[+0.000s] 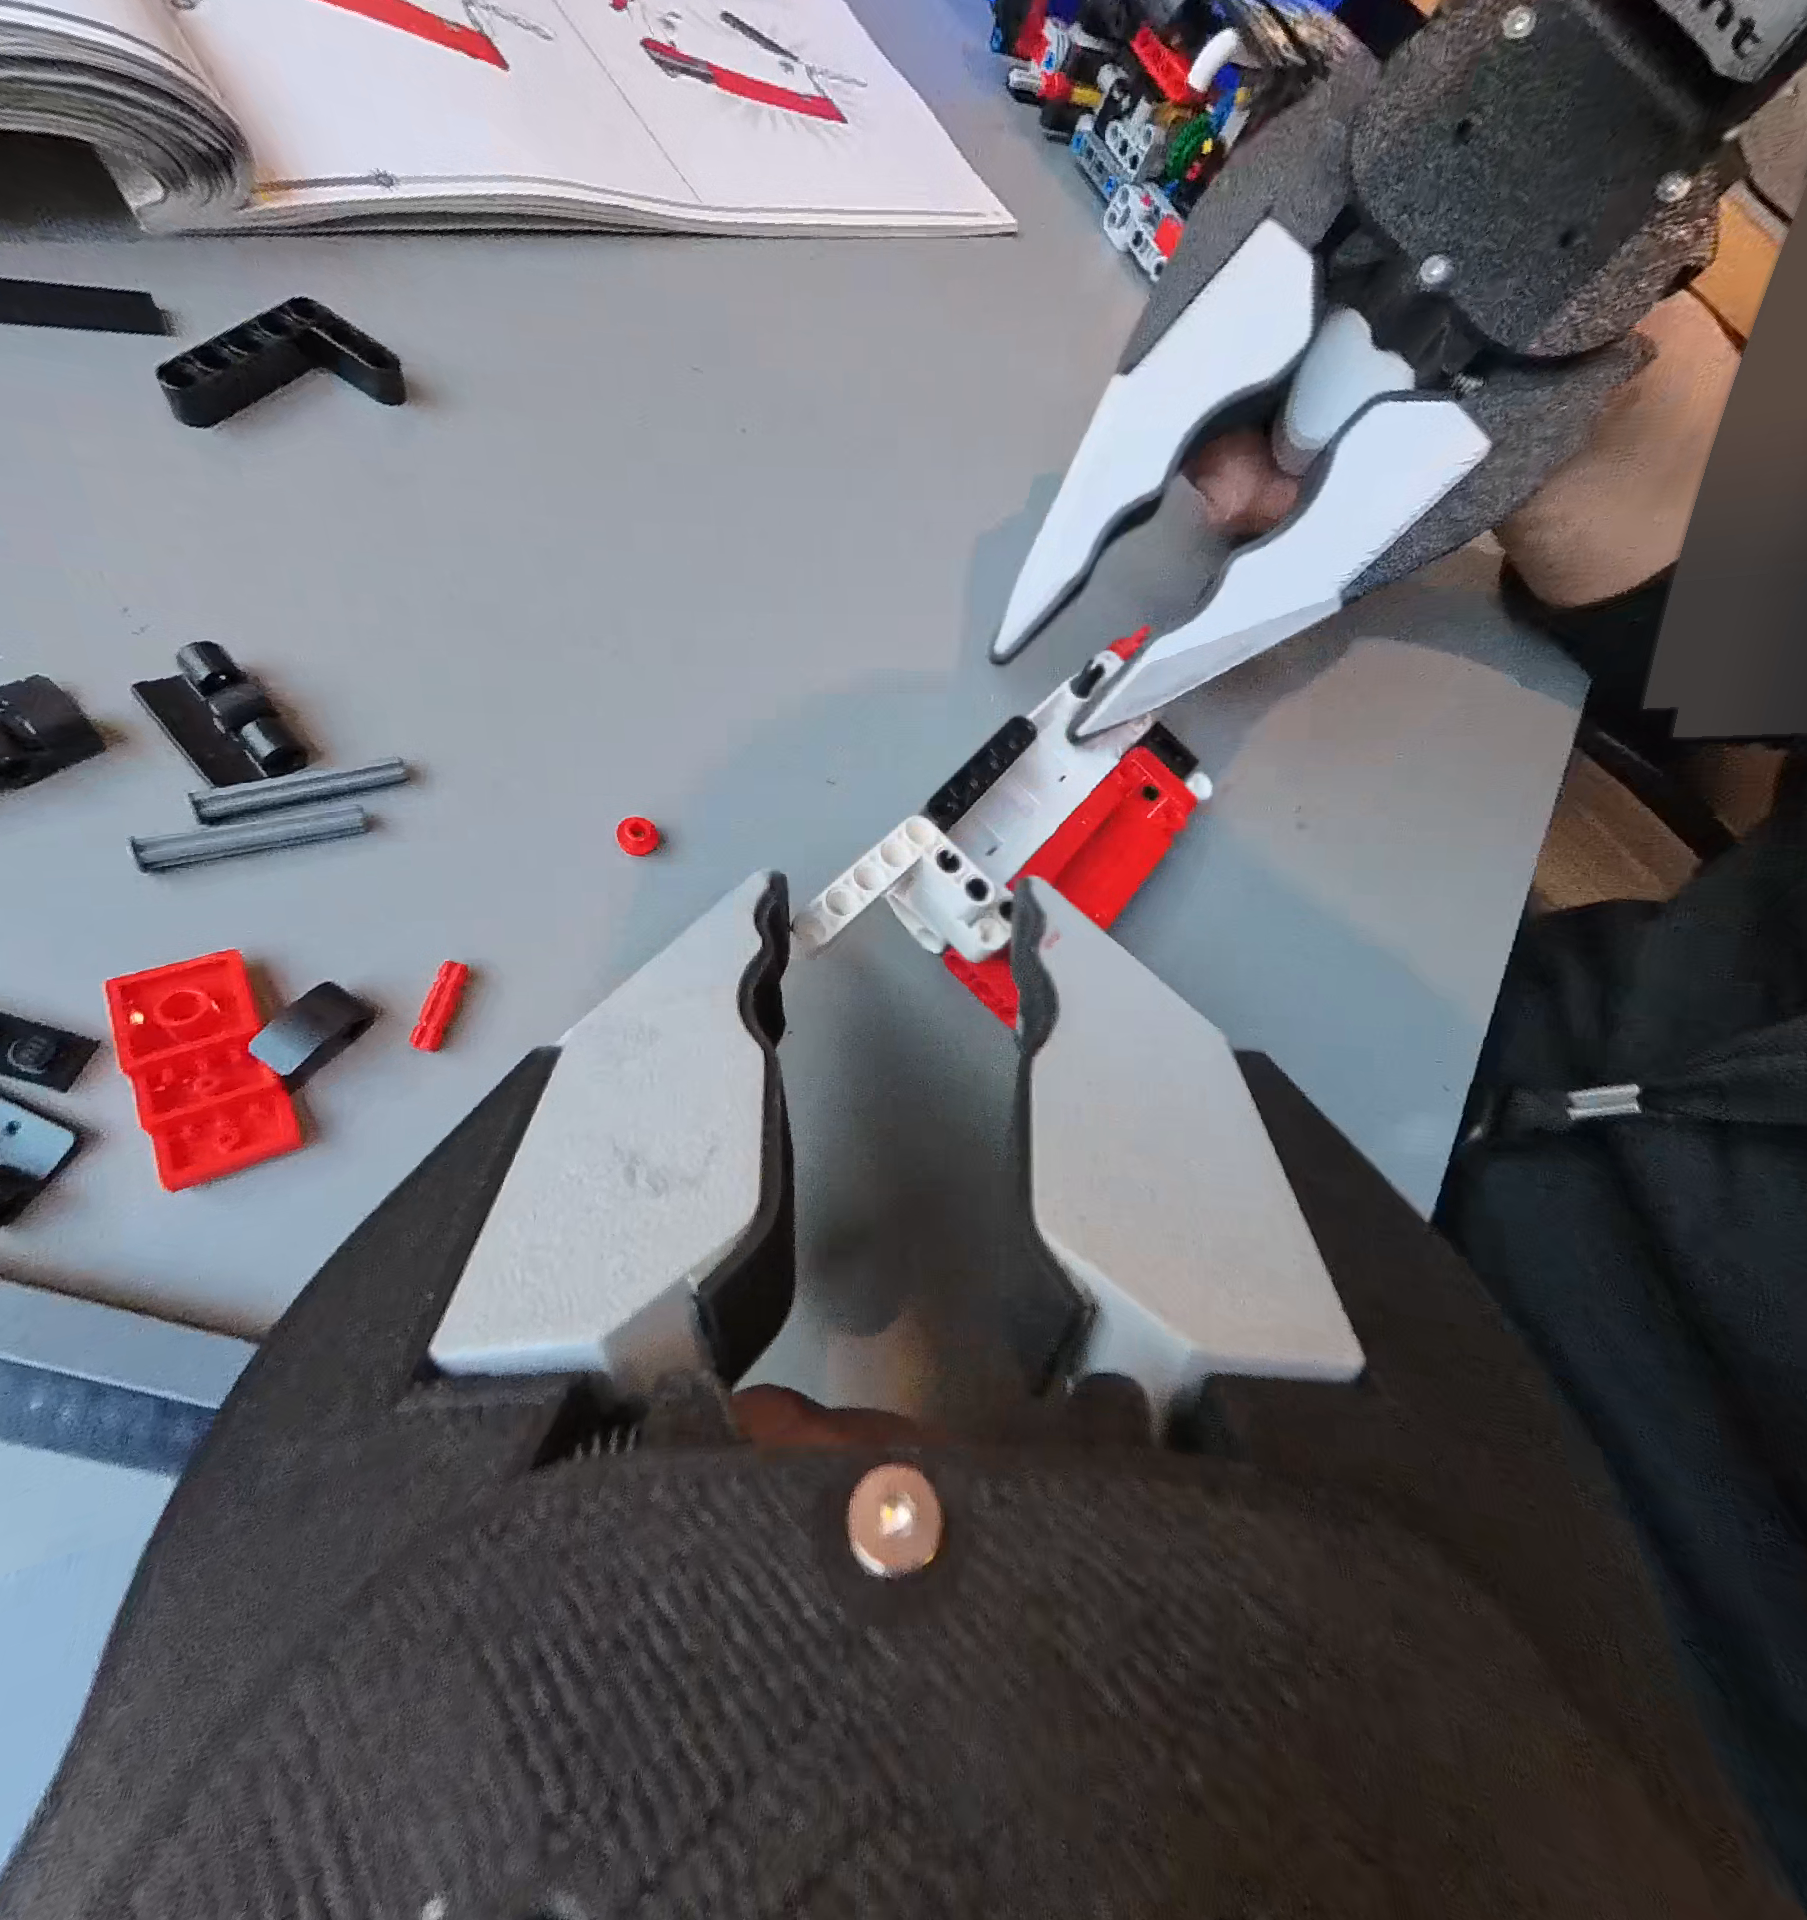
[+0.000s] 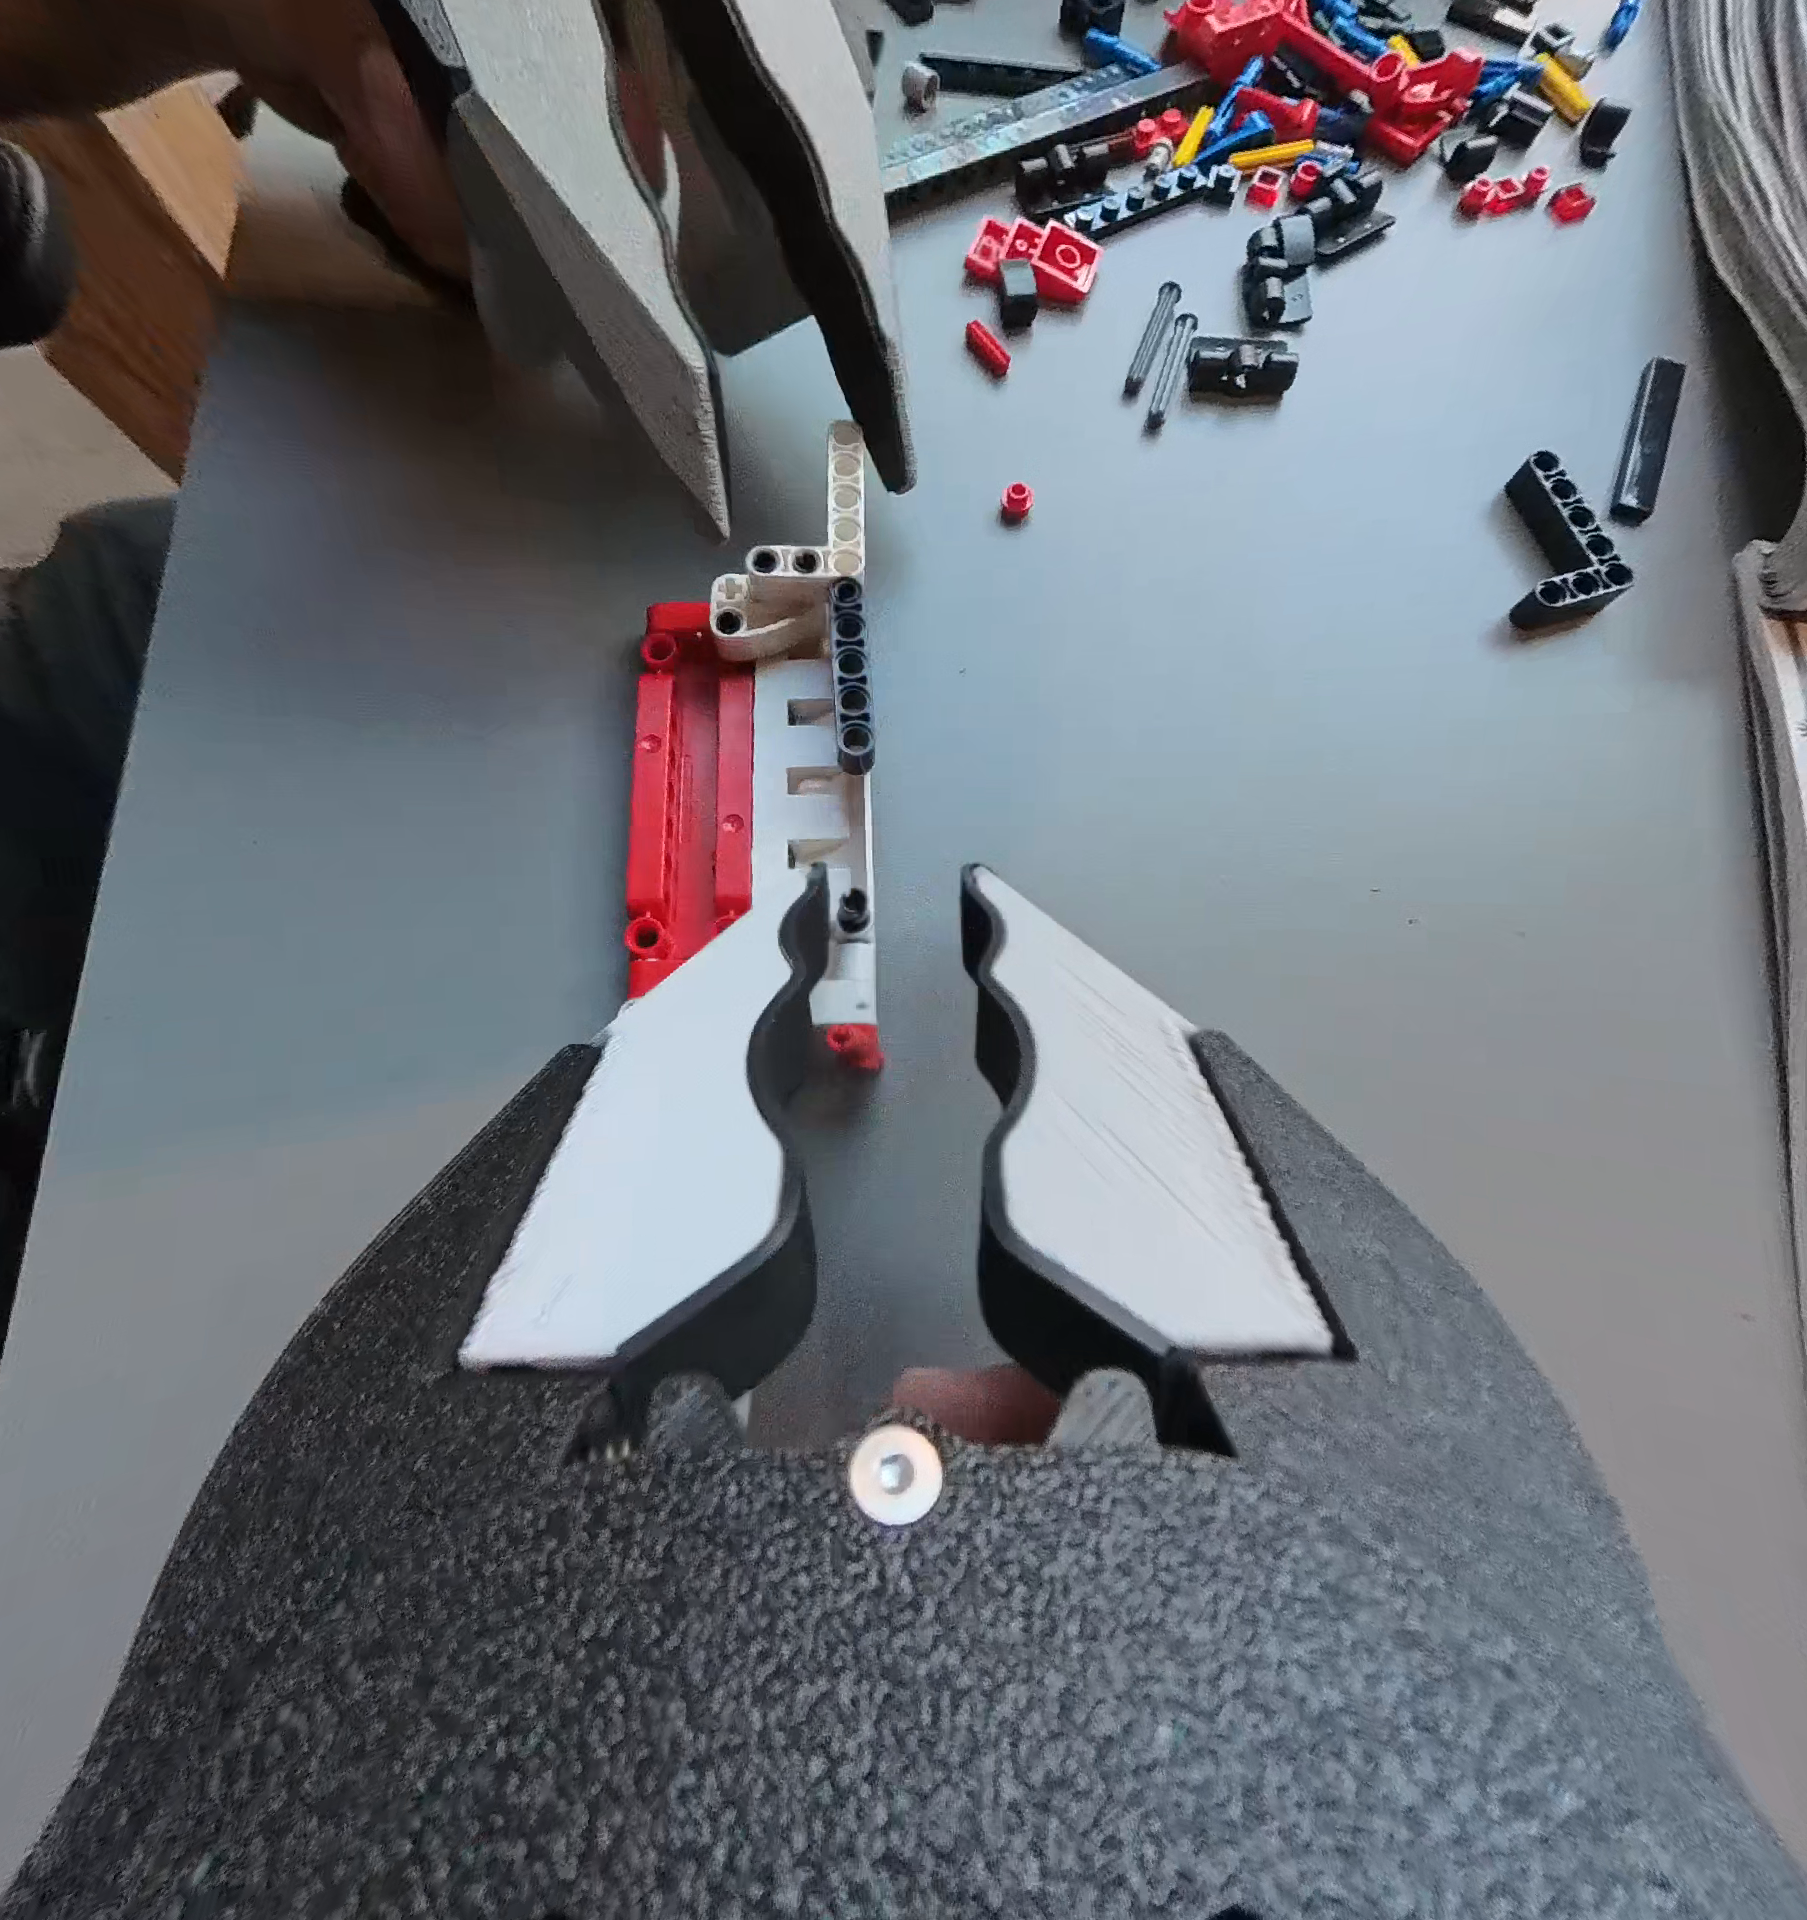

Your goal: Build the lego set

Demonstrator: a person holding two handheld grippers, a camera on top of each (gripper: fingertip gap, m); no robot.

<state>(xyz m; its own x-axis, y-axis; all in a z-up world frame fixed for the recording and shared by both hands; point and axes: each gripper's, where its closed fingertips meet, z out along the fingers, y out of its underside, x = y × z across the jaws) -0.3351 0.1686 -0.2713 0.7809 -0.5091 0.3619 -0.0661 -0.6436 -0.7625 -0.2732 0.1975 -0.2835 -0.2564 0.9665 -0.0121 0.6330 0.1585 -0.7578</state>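
Both grippers empty, jaws apart: left gripper [image 1: 894, 914] and right gripper [image 2: 894, 883] bracket opposite ends of the red-and-white lego assembly [image 2: 764, 769] lying flat on the grey table [image 2: 1294, 935], probably to steady it for the next piece.

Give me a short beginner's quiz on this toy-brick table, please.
1. True or false: both tongs are open and empty.
2. Which colours make up the half-built model? A red, white, black; B blue, yellow
3. What small round piece lies alone beside the model?

Key:
1. True: left tongs and right tongs grip nothing.
2. A
3. A red ring
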